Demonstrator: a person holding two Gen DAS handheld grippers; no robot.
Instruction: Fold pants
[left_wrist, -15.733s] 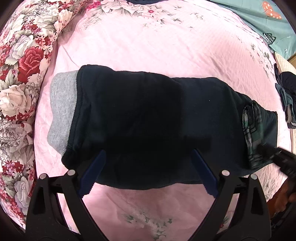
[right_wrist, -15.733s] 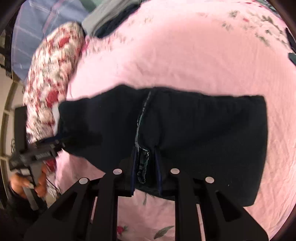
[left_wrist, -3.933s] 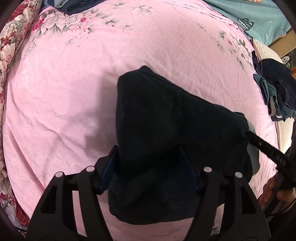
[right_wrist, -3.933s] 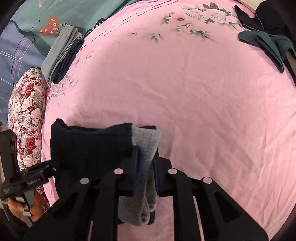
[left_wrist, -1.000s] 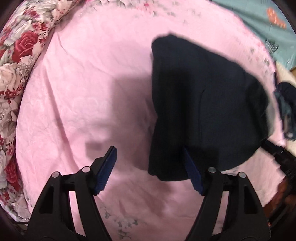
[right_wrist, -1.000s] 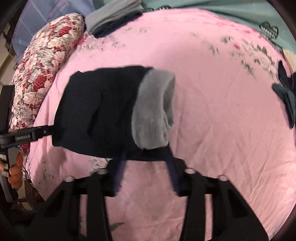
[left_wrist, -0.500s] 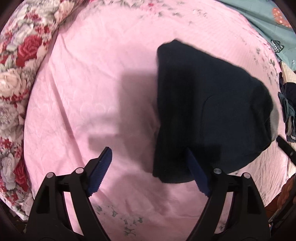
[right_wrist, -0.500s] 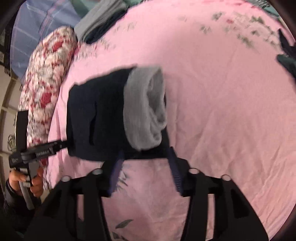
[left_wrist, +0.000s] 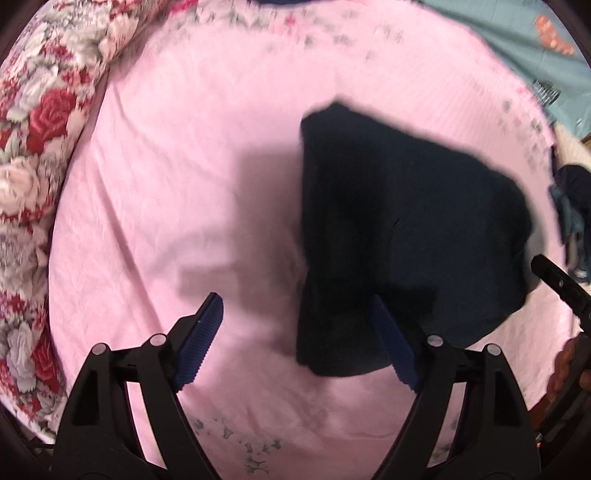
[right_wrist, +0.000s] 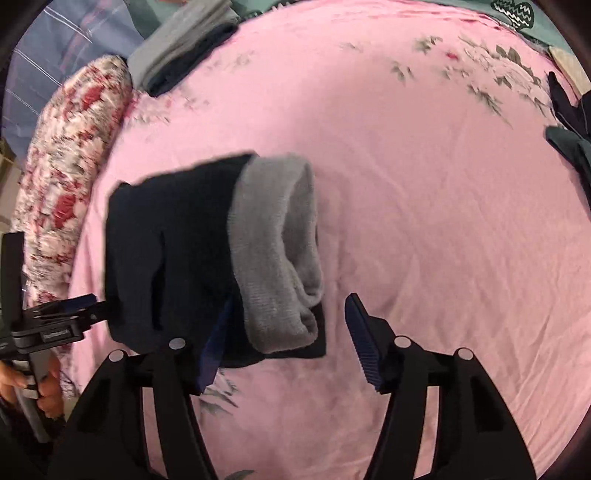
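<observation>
folded pants, grey cuff — seemingly right-view only

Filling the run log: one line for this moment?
pants: folded, on bed | left tool: open, empty | right tool: just opened, empty

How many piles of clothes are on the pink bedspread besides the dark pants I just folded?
2. A folded grey and dark stack sits at the far edge beside the floral pillow; a loose dark and teal heap lies at the right edge. More could be outside both views.
</observation>
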